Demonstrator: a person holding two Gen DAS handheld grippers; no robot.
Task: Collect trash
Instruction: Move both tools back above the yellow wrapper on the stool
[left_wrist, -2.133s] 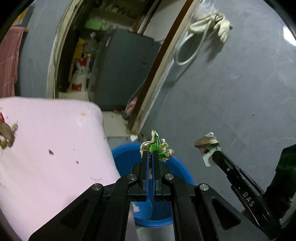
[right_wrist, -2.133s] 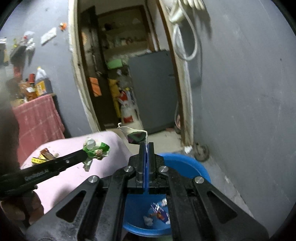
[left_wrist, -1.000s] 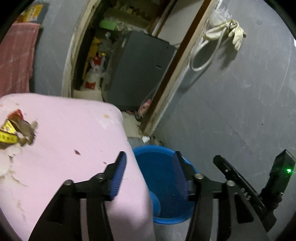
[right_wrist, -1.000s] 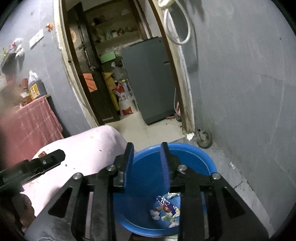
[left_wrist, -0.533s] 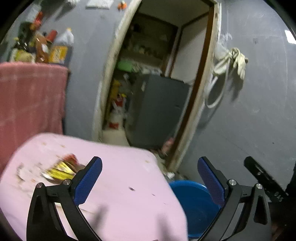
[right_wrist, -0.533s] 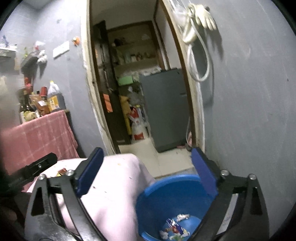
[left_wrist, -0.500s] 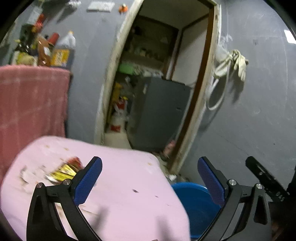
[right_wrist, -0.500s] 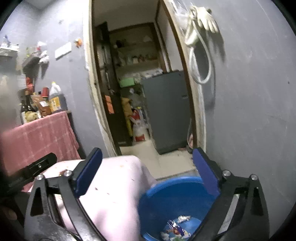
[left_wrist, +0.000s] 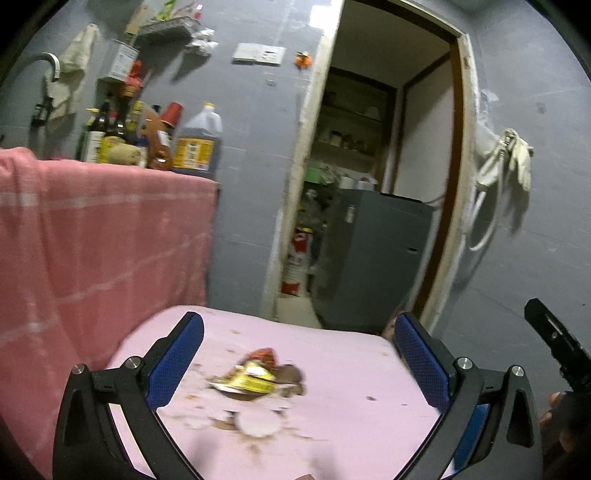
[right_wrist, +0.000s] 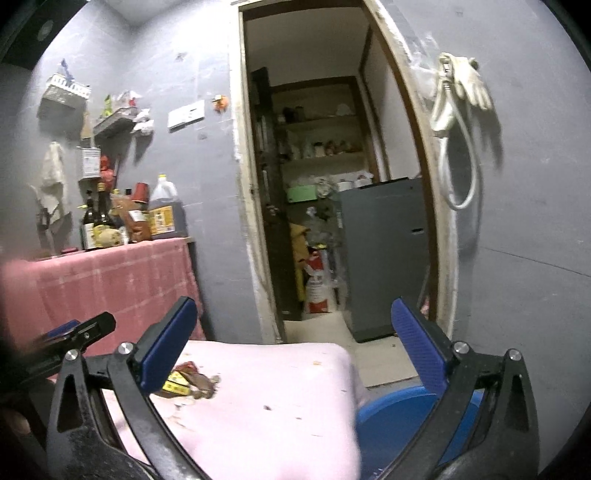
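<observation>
A yellow and red wrapper (left_wrist: 247, 380) lies crumpled among brown scraps and a white disc (left_wrist: 258, 424) on the pink table top (left_wrist: 351, 369). My left gripper (left_wrist: 299, 363) hovers over that pile, open wide, nothing between its blue pads (left_wrist: 177, 362). The right gripper (right_wrist: 291, 349) is also open wide and empty, above the table's right part. In the right wrist view the wrapper (right_wrist: 184, 380) shows by the left pad, and the blue basin (right_wrist: 391, 417) sits low beside the table's right edge. Each gripper's tip shows in the other's view: the right one (left_wrist: 554, 343), the left one (right_wrist: 74, 336).
A counter draped in red checked cloth (left_wrist: 92, 240), with bottles (left_wrist: 195, 147) on it, stands behind the table at the left. An open doorway with a grey cabinet (right_wrist: 384, 254) lies straight ahead. A hose and gloves (right_wrist: 458, 96) hang on the right wall.
Both grippers let go of their crumpled scraps over the blue basin and opened wide. They then rose and swung left, bringing the trash pile on the pink table in front of the left gripper.
</observation>
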